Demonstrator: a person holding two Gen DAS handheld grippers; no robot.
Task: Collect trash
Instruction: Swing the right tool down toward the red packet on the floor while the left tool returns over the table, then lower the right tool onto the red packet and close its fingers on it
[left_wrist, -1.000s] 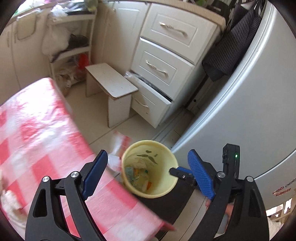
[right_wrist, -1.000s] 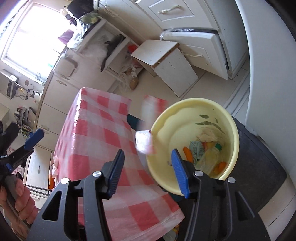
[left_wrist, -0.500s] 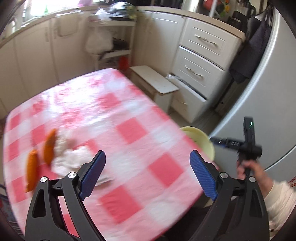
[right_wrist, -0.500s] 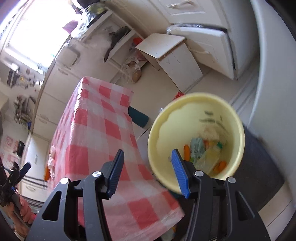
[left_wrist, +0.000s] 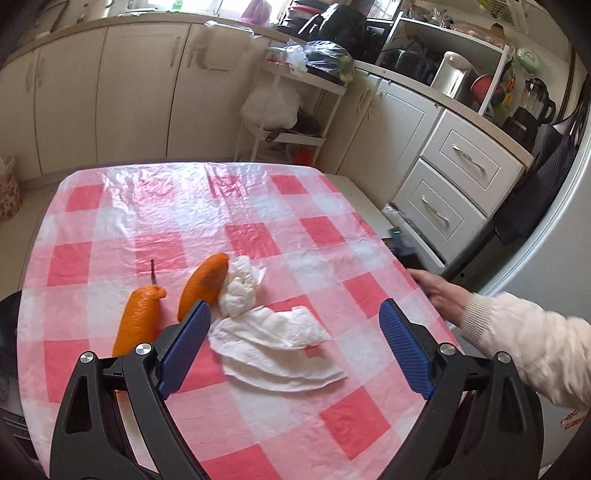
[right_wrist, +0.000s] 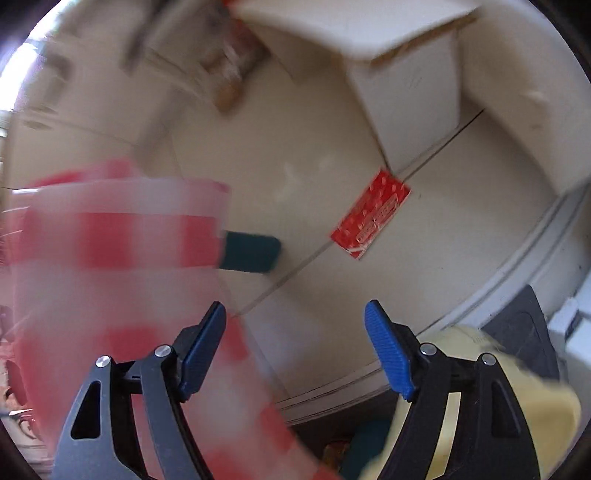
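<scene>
Left wrist view: the left gripper (left_wrist: 293, 343) hangs over the near part of a counter (left_wrist: 258, 206) covered with a red-and-white checked plastic cloth. Its blue fingers (left_wrist: 184, 349) stand wide apart and released, with nothing pressed between them.

Trash on the counter: two orange peel pieces lie side by side left of centre. The left peel (left_wrist: 138, 319) carries a dark stem at its far tip; the right peel (left_wrist: 205, 282) touches a crumpled white tissue (left_wrist: 240, 286) on its right side. A flattened white napkin (left_wrist: 275, 341) lies just near of the tissue, between the spread fingers as seen in this view.

At the counter's right edge a person's hand (left_wrist: 439, 295) in a cream knitted sleeve reaches down past the edge. Beyond the counter: cream cabinets along the far wall, a white wire rack with bags, and white drawers (left_wrist: 458, 181) at right.

Right wrist view, heavily motion-blurred: the right gripper (right_wrist: 295, 354) points steeply down at the floor (right_wrist: 314, 166). Its fingers are spreading, with nothing between them. A red wrapper (right_wrist: 371, 214) lies flat on the floor tiles, far of the fingers and apart from them. The cloth's hanging edge fills the left. A yellow bin (right_wrist: 517, 398) shows at lower right, behind the right finger's arm; its contents cannot be made out. A dark teal object (right_wrist: 251, 251) lies on the floor beside the cloth.
</scene>
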